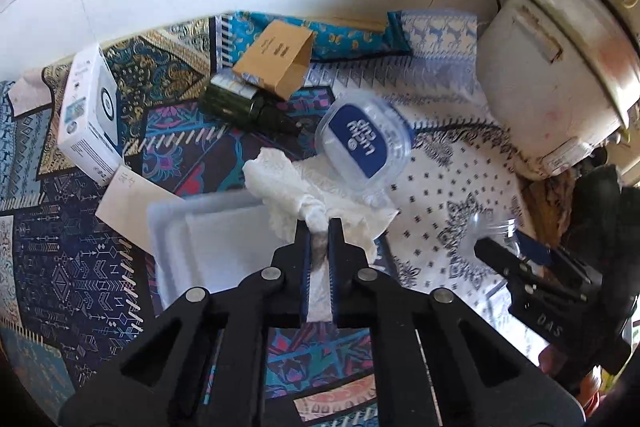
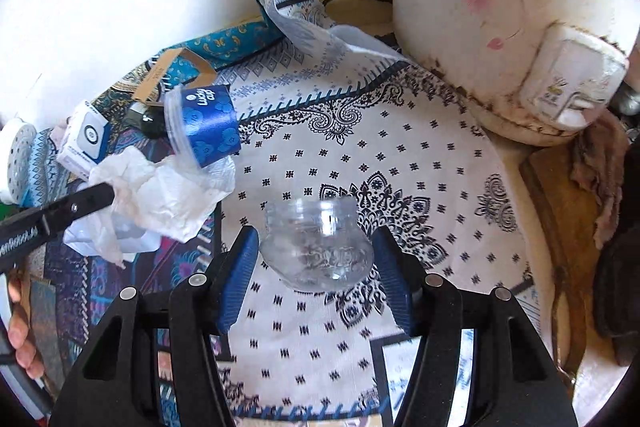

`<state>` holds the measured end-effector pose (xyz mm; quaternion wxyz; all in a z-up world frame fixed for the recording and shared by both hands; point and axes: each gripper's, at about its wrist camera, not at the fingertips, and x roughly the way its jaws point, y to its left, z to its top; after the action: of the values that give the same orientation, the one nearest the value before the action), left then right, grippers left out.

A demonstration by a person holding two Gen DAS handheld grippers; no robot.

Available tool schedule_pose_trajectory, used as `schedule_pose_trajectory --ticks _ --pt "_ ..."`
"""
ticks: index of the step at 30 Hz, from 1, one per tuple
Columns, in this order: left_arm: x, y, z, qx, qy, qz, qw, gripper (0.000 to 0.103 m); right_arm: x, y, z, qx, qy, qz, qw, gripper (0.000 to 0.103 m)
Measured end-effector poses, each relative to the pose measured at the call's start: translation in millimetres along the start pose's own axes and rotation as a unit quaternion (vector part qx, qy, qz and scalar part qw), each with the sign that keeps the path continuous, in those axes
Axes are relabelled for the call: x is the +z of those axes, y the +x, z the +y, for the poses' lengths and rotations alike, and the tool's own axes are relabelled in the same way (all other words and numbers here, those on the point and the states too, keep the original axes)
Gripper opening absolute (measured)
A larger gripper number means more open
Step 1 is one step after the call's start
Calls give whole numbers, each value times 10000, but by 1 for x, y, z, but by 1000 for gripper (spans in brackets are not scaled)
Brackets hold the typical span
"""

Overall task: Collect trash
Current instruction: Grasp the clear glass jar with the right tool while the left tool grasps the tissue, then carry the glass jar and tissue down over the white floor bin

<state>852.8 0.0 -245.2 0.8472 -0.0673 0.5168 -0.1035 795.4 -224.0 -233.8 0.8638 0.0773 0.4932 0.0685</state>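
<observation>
My left gripper (image 1: 319, 227) is shut on a crumpled white paper towel (image 1: 292, 195), held over the corner of a white foam tray (image 1: 208, 239). The towel (image 2: 160, 191) and the left gripper's arm also show in the right wrist view. My right gripper (image 2: 316, 239) is open, with a clear plastic jar (image 2: 316, 247) lying between its blue pads; the pads do not touch it. A clear tub with a blue label (image 1: 364, 139) lies on its side just beyond the towel. It also shows in the right wrist view (image 2: 204, 127).
On the patterned cloth lie a brown cardboard box (image 1: 276, 59), a dark green bottle (image 1: 244, 103), a white boxed product (image 1: 88, 111) and a paper slip (image 1: 132, 203). A large white rice cooker (image 1: 560, 75) stands at the right, against the tiled wall.
</observation>
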Motion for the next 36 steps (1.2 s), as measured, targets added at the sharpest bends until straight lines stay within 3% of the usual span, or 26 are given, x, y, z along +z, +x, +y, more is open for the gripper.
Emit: schedule_pose_trajectory --ticks 10,18,26,36 --pt "0 -84 -37 319 -65 -1054 9939 5 -3 -72 2 297 -494 -645 9963 55" --pt "-37 -156 -59 641 -450 -1734 9817 5 -20 -110 12 712 -1176 -851 9868 55" --pt "-95 -224 -69 850 -570 -2020 9740 5 -58 -154 27 1113 -1328 -968 9801 55" --pt "-189 -266 -42 869 -642 -1928 9753 5 -128 -200 64 1241 -1331 -1241 9754 55"
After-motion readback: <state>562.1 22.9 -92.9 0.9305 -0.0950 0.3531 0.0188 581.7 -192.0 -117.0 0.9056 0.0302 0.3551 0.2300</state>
